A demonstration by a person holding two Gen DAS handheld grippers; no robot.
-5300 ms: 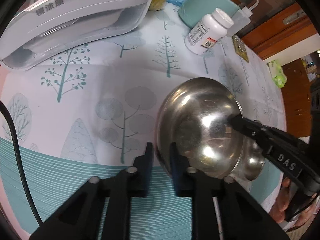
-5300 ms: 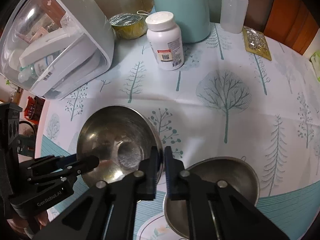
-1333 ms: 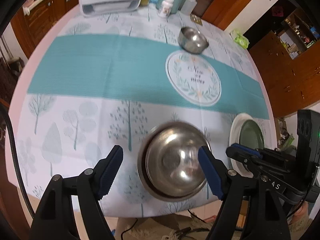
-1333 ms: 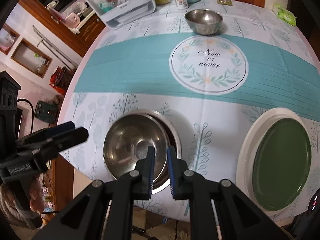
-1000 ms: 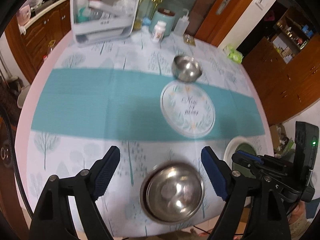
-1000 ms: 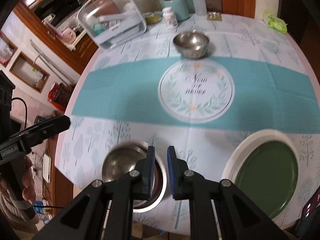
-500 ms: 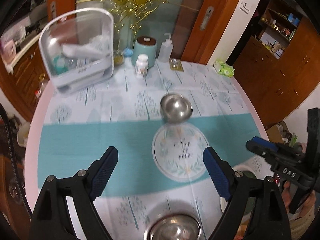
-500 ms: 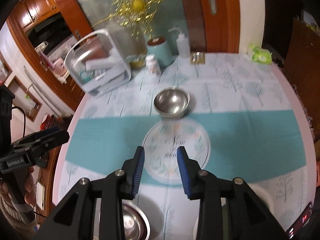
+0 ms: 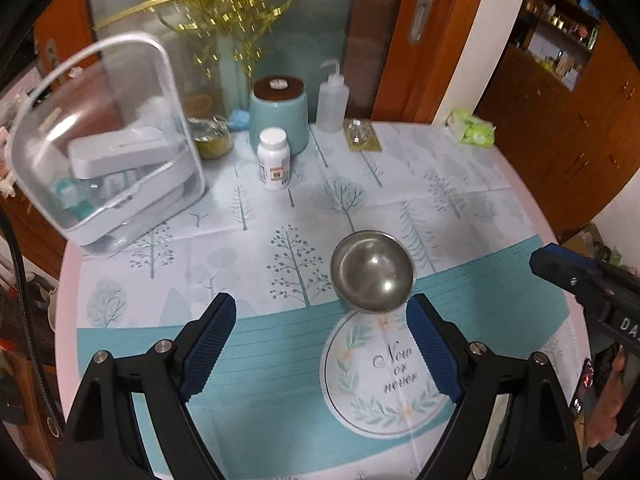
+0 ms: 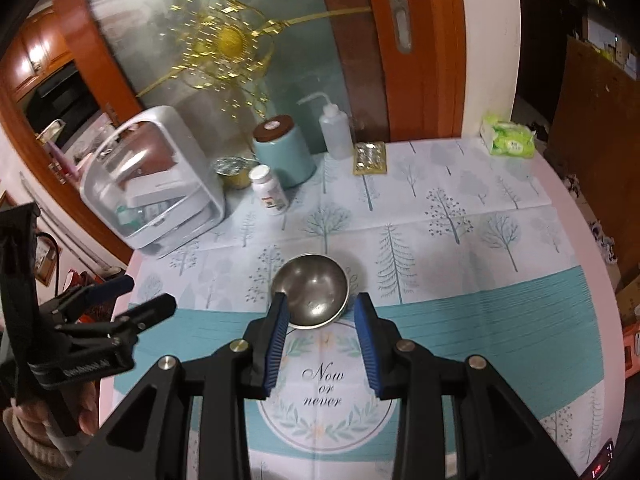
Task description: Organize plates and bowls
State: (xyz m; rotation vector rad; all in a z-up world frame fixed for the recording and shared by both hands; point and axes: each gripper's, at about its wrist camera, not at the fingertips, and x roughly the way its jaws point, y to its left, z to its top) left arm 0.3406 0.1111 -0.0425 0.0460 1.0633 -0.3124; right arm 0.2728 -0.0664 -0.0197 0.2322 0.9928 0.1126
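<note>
A small steel bowl point(image 9: 372, 275) stands alone on the tablecloth, just beyond the round "Now or never" print point(image 9: 388, 376); it also shows in the right wrist view point(image 10: 310, 290). My left gripper point(image 9: 322, 344) is wide open and empty, raised above the table, with the bowl beyond its right finger. My right gripper point(image 10: 322, 336) is open and empty, raised, and the bowl sits just beyond its fingertips. The stacked bowls and the plates are out of view.
At the table's far side stand a clear-lidded white box point(image 9: 108, 172), a white pill bottle point(image 9: 273, 160), a teal jar point(image 9: 280, 114), a squeeze bottle point(image 9: 332, 98), a foil pack point(image 9: 362, 136) and a green tissue pack point(image 9: 474, 132). A wooden door stands behind.
Both grippers lifted away from the bowl stack near the front edge and now look toward the far side. My right gripper, shut a second ago, has opened wider. The stack and plates left view.
</note>
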